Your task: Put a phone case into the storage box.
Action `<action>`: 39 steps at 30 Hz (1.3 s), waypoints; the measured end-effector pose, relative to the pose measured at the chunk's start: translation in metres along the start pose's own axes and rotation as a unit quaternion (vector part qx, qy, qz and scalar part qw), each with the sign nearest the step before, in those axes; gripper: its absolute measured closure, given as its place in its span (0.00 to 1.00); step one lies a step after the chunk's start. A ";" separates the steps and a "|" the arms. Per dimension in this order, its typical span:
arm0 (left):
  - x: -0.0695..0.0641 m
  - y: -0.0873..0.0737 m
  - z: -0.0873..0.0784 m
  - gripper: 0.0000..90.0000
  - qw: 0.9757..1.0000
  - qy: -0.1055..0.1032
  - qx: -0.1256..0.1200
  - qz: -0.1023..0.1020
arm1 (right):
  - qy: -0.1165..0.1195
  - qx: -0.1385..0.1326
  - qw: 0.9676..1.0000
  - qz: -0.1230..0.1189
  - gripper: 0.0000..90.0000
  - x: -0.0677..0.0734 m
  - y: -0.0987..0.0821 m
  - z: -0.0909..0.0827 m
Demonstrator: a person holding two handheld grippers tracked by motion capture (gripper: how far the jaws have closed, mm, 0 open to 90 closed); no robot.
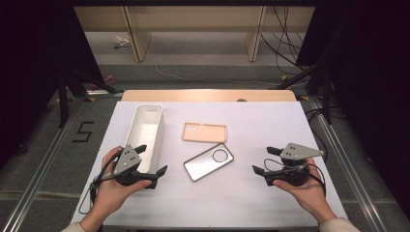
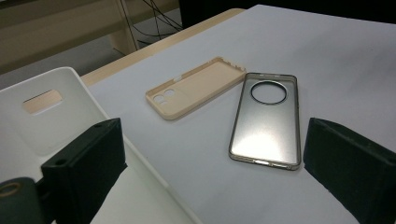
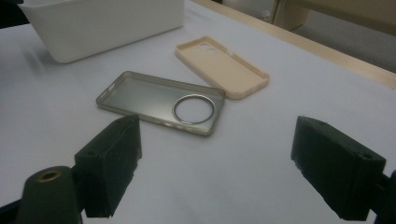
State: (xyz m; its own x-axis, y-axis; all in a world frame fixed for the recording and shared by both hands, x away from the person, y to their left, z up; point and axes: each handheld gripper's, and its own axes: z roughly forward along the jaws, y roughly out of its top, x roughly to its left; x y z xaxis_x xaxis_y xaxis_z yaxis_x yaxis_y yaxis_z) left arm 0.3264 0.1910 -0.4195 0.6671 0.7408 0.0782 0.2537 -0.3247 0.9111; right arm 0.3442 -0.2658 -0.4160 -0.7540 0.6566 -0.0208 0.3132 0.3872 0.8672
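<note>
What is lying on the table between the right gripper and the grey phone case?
Nothing. In the high view, only bare white table separates the open right gripper from the grey phone case. The right gripper view shows the same.

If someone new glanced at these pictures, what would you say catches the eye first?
Probably the two phone cases lying open side up mid-table: a peach plastic case and, nearer the person, a clear grey case with a round camera ring. A long white plastic bin stands to their left. The left gripper and right gripper flank them, jaws open, holding nothing.
</note>
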 end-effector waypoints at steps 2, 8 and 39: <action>-0.001 0.001 0.001 0.07 1.000 -0.001 0.001 0.001 | -0.002 -0.002 1.000 0.003 0.19 0.000 0.000 0.000; -0.006 0.009 0.004 0.18 1.000 0.001 -0.002 0.006 | -0.004 0.000 1.000 0.003 0.19 0.001 0.001 0.001; -0.061 0.000 0.130 1.00 0.967 -0.103 0.228 0.039 | -0.006 0.006 1.000 0.010 0.19 0.000 0.001 0.006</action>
State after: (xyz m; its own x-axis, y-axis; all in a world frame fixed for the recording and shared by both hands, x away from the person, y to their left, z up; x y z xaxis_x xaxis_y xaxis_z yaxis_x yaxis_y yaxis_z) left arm 0.3771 0.0693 -0.4772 0.8100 0.5863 0.0148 0.4485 -0.6355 0.6284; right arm 0.3480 -0.2613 -0.4185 -0.7407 0.6718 -0.0097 0.3345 0.3813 0.8618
